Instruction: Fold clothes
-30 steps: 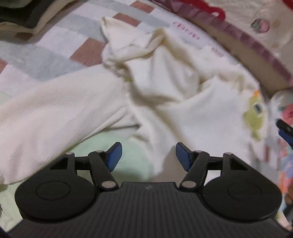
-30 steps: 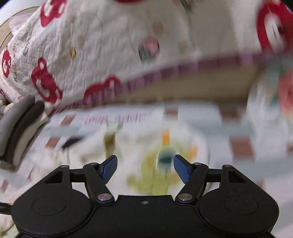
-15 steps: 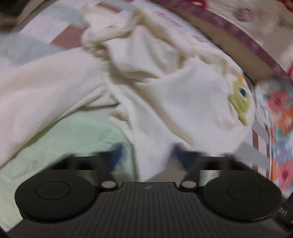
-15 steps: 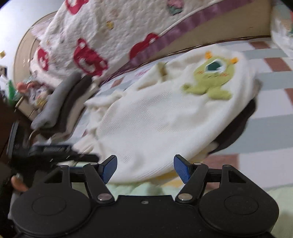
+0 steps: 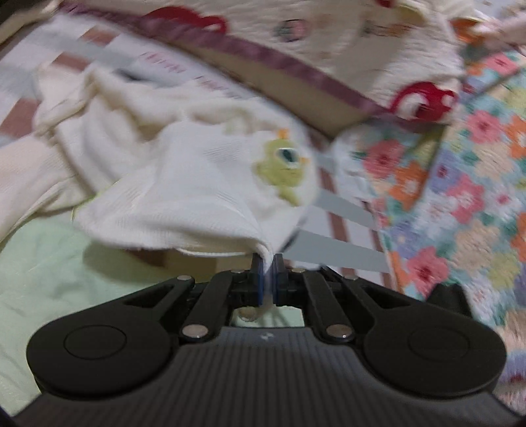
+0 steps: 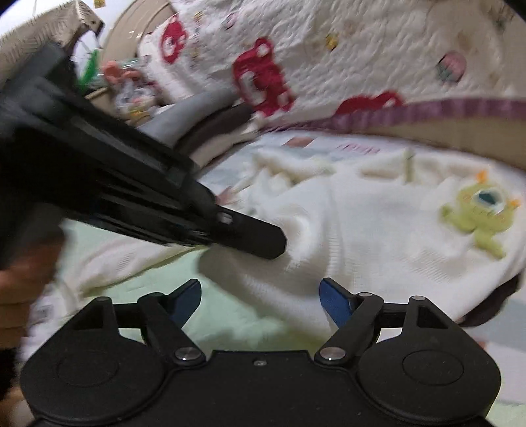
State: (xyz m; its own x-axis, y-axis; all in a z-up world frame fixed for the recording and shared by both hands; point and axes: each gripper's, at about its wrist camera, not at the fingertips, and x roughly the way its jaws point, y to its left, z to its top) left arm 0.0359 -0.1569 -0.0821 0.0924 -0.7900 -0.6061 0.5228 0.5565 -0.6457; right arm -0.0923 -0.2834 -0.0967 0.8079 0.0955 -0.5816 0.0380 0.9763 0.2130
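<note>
Left wrist view first: my left tongs (image 5: 269,262) are pinched tight on the hem corner of the cream top (image 5: 203,184), right at the tips at 6 o'clock, and the cloth tents up from that pinch toward 11 o'clock. Under the lifted edge lies the pale green sheet (image 5: 42,262). Further out, at 1 o'clock from the pinch, the green monster patch (image 5: 282,164) sits on the top's front, with the striped bedspread (image 5: 342,253) showing beside it. The flowered quilt (image 5: 460,184) fills 3 o'clock, and the white quilt with red prints (image 5: 328,26) runs across 12 o'clock.

From the right wrist, my right tongs (image 6: 259,297) are wide and opening, nothing between them, with the green sheet and the near hem of the top just ahead. My left tongs come in from 9 o'clock as a dark bar ending on the cloth. The monster patch (image 6: 480,213) lies at 2 o'clock.

The top is still rumpled, sleeves bunched at the far side, so I judge the fold has barely begun. To do this well I want my right tongs on the other hem corner, toward 3 o'clock, taking both layers. Then I would raise both corners evenly and keep the hem taut, so the top spreads flat rather than twisting. The blur warns me to move gently; a single-layer pinch may slip.
</note>
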